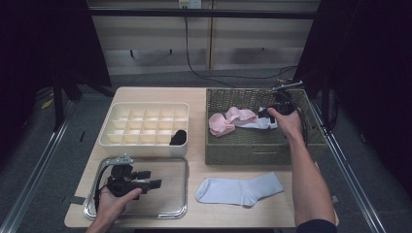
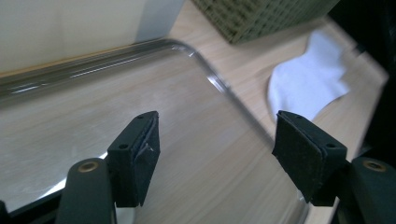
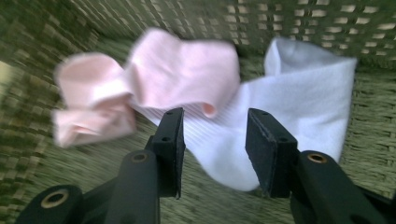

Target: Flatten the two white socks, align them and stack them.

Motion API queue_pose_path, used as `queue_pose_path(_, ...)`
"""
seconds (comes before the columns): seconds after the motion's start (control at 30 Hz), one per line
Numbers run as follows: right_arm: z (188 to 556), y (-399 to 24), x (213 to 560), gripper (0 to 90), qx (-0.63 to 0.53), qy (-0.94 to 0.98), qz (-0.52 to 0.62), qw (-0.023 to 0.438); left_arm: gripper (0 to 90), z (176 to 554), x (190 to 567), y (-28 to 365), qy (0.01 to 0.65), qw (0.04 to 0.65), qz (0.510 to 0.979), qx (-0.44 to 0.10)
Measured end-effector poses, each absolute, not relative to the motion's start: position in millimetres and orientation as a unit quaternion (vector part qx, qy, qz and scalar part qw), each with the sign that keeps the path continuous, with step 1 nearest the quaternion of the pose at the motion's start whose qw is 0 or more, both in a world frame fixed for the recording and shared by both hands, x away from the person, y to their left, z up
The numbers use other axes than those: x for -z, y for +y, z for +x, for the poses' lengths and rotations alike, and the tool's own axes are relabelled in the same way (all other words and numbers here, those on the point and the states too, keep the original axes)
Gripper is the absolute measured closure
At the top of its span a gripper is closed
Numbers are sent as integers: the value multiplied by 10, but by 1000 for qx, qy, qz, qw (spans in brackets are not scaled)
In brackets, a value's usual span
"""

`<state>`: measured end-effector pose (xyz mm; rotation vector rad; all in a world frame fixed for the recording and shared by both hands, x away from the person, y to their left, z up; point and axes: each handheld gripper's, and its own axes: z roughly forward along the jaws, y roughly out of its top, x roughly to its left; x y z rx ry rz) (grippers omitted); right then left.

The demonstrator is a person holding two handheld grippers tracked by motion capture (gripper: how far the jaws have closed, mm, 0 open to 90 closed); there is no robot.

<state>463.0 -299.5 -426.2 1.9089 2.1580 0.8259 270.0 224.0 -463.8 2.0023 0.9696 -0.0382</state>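
Wicker basket [image 1: 217, 145] holding pink sock [image 3: 154, 79] and white sock [image 3: 299, 107], divider box [image 1: 145, 119] with black item [image 1: 178, 137], right tongs [image 3: 215, 140] half-spread around white sock, not pinching, left tongs [image 2: 217, 144] spread over metal tray [image 2: 140, 51], another white sock [image 1: 238, 190] on wooden table [image 1: 194, 160]

1. My left gripper [image 1: 154, 178] is black, topped by a grey three-cornered plate, with a black cable trailing off.
2. Its jaws carry dark padded faces, small screw holes and brass-coloured pivots.
3. My right gripper [image 1: 263, 113] looks alike; a dark sleeve [image 1: 316, 226] covers the upper arm.
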Motion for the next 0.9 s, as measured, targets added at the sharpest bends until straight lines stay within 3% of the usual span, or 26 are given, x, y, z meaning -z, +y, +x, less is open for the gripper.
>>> queue_pose_path(0.3, 4722, -3041, 4449, 532, -233, 712, 660, 44, 306, 2720, 4664, 2229, 395, 447, 801, 33)
queue_pose_path(0.7, 4761, -3061, 4550, 537, -188, 702, 686, 32, 310, 2720, 4687, 2257, 403, 442, 801, 25)
queue_pose_path(0.9, 4781, -3069, 4618, 659, -170, 699, 695, 11, 313, 2746, 4698, 2291, 412, 449, 792, 28)
